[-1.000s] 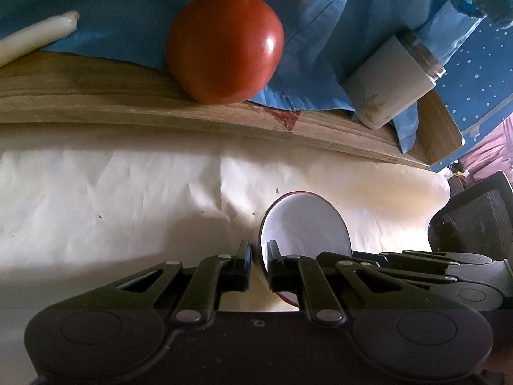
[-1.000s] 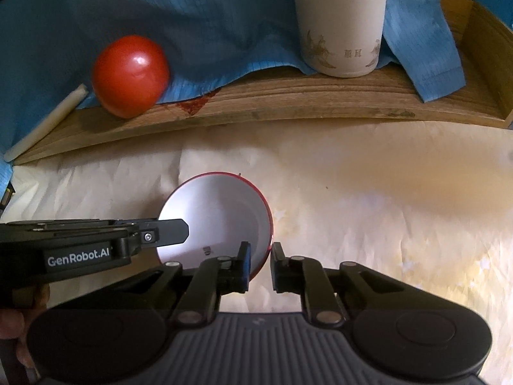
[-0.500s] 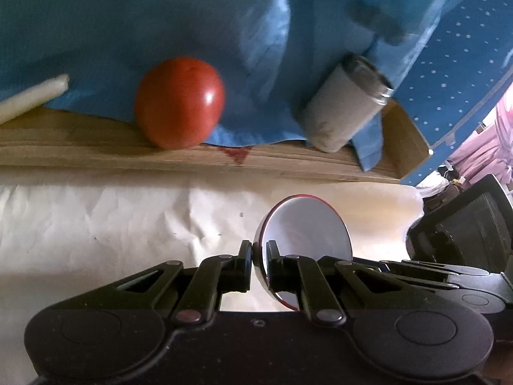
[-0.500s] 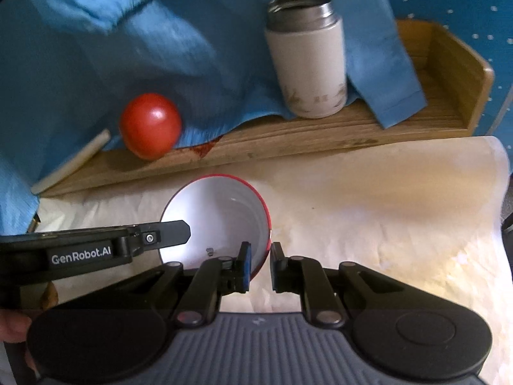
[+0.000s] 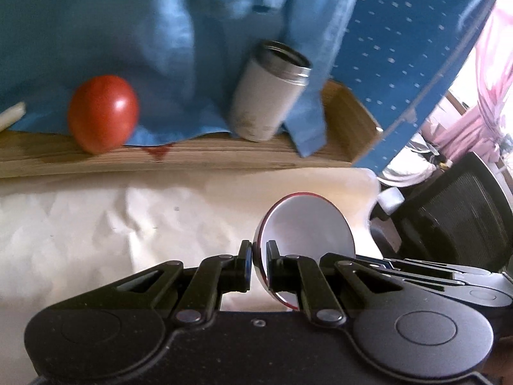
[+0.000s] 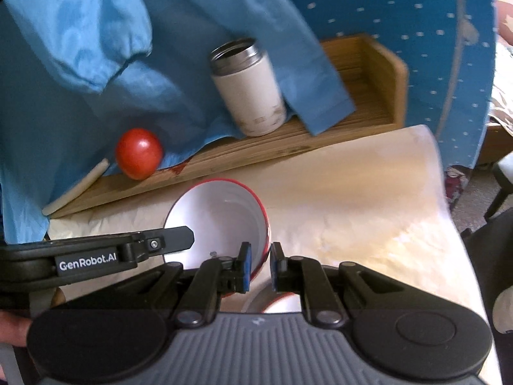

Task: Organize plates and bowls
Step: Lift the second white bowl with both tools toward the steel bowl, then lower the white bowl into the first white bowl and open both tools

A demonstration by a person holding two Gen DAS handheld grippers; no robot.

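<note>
I have both the left gripper (image 5: 257,258) and right gripper (image 6: 259,264) fingers clamped on opposite rims of the red-rimmed white bowl (image 6: 218,221), lifted above the paper-covered surface (image 6: 352,211); I should keep it level.

Red-rimmed white bowl (image 6: 221,221), clamped at its rim between both grippers' fingers: smooth, glossy glaze. Cream paper sheet (image 5: 96,224) below the fingers: matt, creased. Slatted wooden tray (image 6: 352,109) ahead: bare grain. Cream flask with steel neck (image 6: 248,89): matt body, brushed metal. Blue cloth (image 5: 96,16): soft, wrinkled. Red tomato (image 5: 102,114): glossy skin.
</note>
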